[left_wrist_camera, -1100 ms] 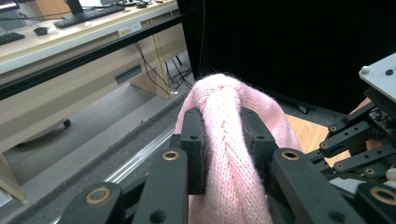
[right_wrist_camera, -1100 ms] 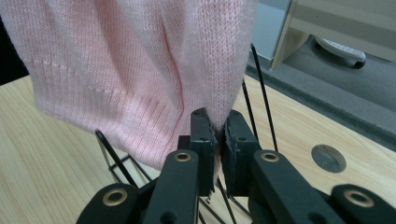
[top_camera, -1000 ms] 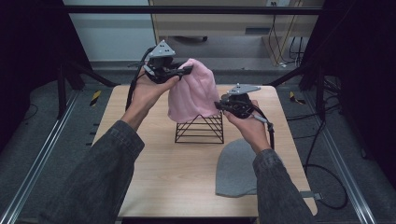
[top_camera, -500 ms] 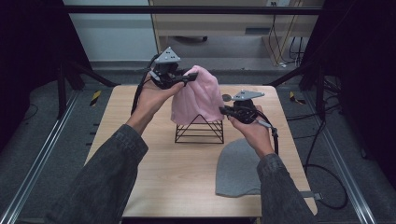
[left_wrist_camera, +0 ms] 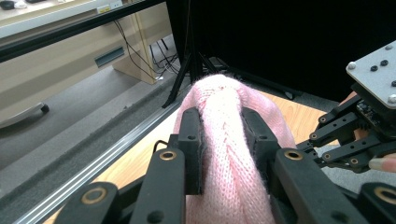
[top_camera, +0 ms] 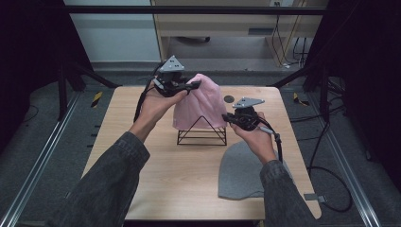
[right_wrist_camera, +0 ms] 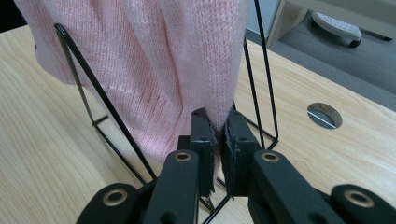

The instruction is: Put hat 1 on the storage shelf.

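Observation:
A pink knitted hat point(top_camera: 201, 101) hangs over a black wire stand point(top_camera: 202, 134) in the middle of the table. My left gripper point(top_camera: 191, 86) is shut on the hat's upper part, and the left gripper view shows a thick fold of the pink hat point(left_wrist_camera: 224, 140) between the jaws of the left gripper point(left_wrist_camera: 222, 126). My right gripper point(top_camera: 229, 118) is shut on the hat's lower right edge, beside the stand. In the right gripper view the right gripper point(right_wrist_camera: 218, 128) pinches the pink hat point(right_wrist_camera: 163, 60) in front of the wire stand point(right_wrist_camera: 93, 93).
A grey knitted hat point(top_camera: 243, 172) lies flat on the wooden table point(top_camera: 165, 175) at the front right, under my right forearm. A round cable hole point(top_camera: 229, 99) is in the tabletop behind the stand. Metal rails and black frame poles flank the table.
Both hands have lifted and shifted the pink hat slightly right over the wire stand. The left gripper moved up and right; the right gripper moved a little right too.

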Tool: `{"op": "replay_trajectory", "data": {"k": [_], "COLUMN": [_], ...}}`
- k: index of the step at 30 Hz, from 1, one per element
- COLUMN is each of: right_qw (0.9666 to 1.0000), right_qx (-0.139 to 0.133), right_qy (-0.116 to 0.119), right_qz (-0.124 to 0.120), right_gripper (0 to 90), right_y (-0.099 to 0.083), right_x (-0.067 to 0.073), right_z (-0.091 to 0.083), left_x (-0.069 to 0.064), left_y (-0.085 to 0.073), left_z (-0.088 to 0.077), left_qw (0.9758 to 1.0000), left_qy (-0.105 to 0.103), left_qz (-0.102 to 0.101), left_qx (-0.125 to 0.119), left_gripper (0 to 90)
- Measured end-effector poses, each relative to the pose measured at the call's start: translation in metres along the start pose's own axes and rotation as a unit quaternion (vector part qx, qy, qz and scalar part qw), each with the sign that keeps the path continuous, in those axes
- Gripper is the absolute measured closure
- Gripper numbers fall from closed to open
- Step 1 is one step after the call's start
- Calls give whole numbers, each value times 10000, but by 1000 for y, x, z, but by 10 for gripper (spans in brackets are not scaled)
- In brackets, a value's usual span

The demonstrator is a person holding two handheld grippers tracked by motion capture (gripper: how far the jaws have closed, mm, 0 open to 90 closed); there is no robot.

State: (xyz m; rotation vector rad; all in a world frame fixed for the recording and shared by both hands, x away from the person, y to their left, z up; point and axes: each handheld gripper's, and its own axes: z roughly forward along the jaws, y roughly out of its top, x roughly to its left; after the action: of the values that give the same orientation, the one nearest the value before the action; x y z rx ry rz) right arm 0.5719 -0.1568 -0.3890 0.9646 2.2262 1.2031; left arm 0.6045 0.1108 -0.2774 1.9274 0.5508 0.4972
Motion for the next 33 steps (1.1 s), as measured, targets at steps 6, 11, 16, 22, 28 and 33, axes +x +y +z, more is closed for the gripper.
{"op": "replay_trajectory", "data": {"k": [6,11,16,22,28,33], "right_qw": [10000,9998,9998,9998,9997,9996], "right_qx": [44,6,6,98,187,257], "right_qy": [-79,-153,-168,-174,-168,-119], "right_qz": [28,96,89,74,69,81], "right_gripper": [842,842,841,841,840,840], "right_y": [-7,-10,-11,-16,-24,-31], "right_x": [-4,-9,-11,-9,-6,-2], "right_z": [-1,-7,-11,-7,1,7], "left_x": [-3,-7,-6,-7,-9,-12], "left_y": [-6,-7,-13,-23,-29,-31], "left_z": [5,7,8,10,13,15], "left_qw": [10000,9999,9999,9999,9998,9996], "left_qy": [-32,-39,-40,-54,-70,-109], "left_qz": [28,78,7,-20,13,52], "left_qx": [67,58,97,143,199,244], "left_gripper": [712,702,704,705,702,698]}}
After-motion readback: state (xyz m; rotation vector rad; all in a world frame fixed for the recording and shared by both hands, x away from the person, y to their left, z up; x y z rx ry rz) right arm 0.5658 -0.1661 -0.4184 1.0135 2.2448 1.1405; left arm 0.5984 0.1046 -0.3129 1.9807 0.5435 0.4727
